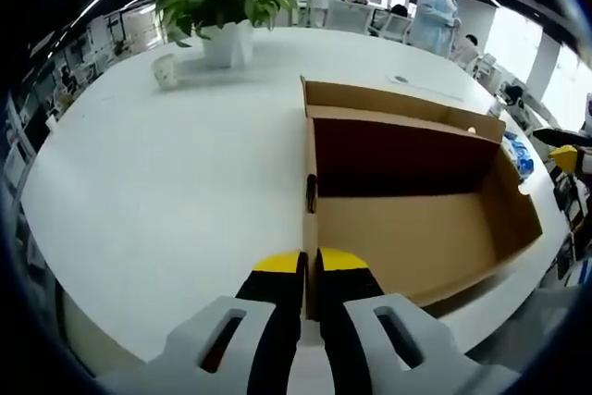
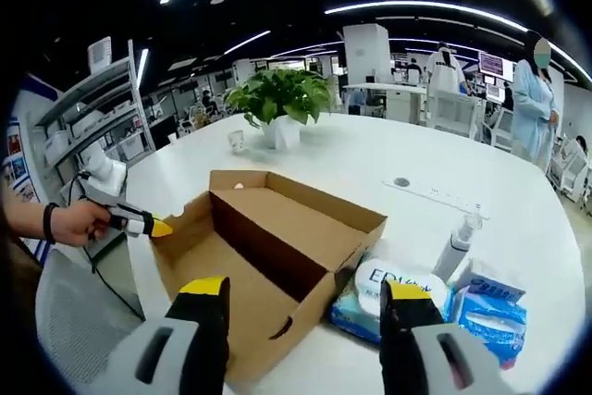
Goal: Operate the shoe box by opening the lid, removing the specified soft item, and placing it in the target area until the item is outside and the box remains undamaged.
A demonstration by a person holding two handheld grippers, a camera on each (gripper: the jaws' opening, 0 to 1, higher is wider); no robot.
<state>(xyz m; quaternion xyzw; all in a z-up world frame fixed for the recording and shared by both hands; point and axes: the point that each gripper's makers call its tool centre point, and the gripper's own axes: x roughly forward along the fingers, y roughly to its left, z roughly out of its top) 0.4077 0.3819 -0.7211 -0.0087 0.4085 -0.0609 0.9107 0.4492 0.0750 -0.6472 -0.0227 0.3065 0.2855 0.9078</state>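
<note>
Your left gripper [image 1: 310, 270], low centre of its view, pinches the box [image 1: 416, 219] wall while the right gripper [image 2: 303, 307] hangs spread above the soft packs [image 2: 407, 293] lying outside at lower right, so a hard tug could tear the cardboard.

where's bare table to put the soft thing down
Widest bare stretch: white table between the shoe box and the potted plant, beyond the box. Crowded: right of the box, with tissue packs, a wipes pack and a spray bottle.
</note>
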